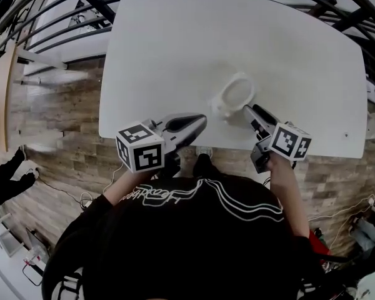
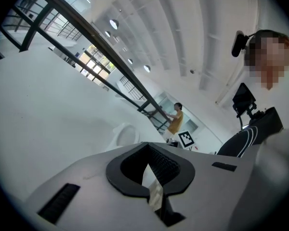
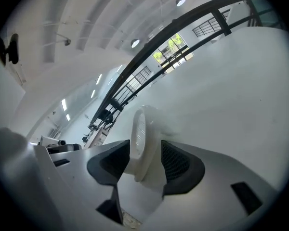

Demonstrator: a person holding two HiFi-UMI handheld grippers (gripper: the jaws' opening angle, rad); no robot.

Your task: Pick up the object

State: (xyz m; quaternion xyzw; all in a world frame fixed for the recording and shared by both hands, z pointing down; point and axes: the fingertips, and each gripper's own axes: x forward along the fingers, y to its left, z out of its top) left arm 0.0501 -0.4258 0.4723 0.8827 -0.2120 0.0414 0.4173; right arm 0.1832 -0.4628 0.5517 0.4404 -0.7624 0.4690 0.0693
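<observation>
A small white cup-like object (image 1: 236, 94) with an oval rim lies on the white table (image 1: 175, 49), close to its front edge. My right gripper (image 1: 247, 110) reaches it from the front. In the right gripper view the object (image 3: 144, 143) stands between the two dark pads, and the right gripper (image 3: 145, 163) is open around it. My left gripper (image 1: 200, 119) hovers at the table's front edge, left of the object and apart from it. Its jaws are shut with nothing in them. The left gripper view shows the object (image 2: 123, 134) beyond the left gripper's (image 2: 154, 177) closed tips.
The table's front edge (image 1: 175, 144) runs just under both grippers, with wooden floor (image 1: 62, 111) below. Dark railings (image 1: 62, 24) run behind and left of the table. A person in a yellow top (image 2: 175, 119) stands far off in the left gripper view.
</observation>
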